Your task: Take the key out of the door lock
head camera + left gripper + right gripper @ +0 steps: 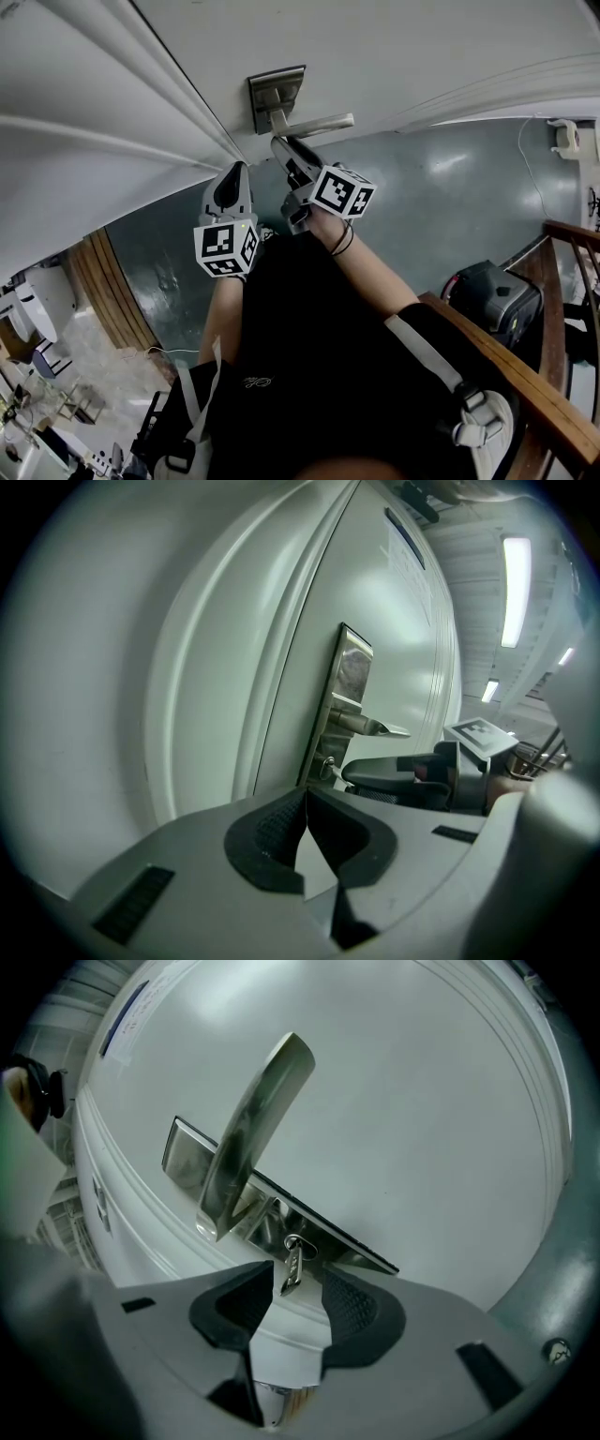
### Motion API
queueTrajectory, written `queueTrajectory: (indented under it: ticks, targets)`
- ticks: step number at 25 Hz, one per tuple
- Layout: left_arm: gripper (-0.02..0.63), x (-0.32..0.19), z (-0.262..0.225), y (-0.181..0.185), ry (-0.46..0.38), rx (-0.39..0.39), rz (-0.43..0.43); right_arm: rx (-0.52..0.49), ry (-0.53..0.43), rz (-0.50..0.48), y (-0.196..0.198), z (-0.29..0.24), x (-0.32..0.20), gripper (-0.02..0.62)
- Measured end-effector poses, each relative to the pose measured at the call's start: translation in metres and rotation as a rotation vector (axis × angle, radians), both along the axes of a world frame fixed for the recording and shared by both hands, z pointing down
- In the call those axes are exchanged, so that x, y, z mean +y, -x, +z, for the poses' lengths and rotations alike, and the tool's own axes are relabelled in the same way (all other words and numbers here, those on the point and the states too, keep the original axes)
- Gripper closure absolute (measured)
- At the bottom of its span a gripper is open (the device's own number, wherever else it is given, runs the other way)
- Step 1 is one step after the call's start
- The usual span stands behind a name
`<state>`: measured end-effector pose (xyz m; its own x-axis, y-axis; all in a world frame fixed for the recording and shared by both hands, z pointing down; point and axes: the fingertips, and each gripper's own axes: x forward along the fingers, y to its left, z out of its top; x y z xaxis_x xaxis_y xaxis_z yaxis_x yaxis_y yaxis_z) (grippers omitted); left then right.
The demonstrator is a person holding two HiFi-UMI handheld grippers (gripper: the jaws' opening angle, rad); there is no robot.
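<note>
The person is working at the approach-and-grasp step: the key is still in the lock and nothing is holding it yet. The small silver key is sticking out of the brushed-metal lock plate on the white panelled door, just below the root of the long silver lever handle.

The right gripper, grey with dark ribbed pads, is pointing at the plate with its jaws standing apart. The key's head is lying in the gap between the two pad tips, slightly nearer the left-hand pad in the right gripper view, and neither pad seems to be pressing on it.

The left gripper is hanging beside the right one, a little further from the lock, with its jaws together and nothing between them. It is taking no part in the grasp. Its view is showing the plate edge-on, with the right gripper reaching in beneath the handle.

The next move, as I judge it, is calling for a small push forward so the pads are covering more of the key's head, then a firm close across its flat sides. After that, a straight pull away from the door along the key's own axis is needed. If the key is sitting turned in the cylinder, it may have to be rotated back first, or it is likely to bind.
</note>
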<state>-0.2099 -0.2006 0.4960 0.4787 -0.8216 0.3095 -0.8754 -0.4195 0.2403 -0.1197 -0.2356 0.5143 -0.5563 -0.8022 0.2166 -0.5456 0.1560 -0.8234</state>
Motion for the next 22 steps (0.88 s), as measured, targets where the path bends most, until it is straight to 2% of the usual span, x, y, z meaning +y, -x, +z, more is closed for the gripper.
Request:
queueTrajectory:
  ticks: [7,13,22]
  targets:
    - [0.583,-0.004,0.0,0.0,0.01,0.013,0.003,-0.128,0.035,0.02,0.003,-0.002,-0.006,0.459]
    - [0.583,-0.006,-0.001,0.002,0.008,0.019,-0.005,-0.232,0.039,0.029,0.007,-0.009,-0.008,0.532]
    - [0.583,-0.004,0.0,0.003,0.017,0.033,-0.014,-0.265,0.037,0.039,0.007,-0.01,-0.009,0.546]
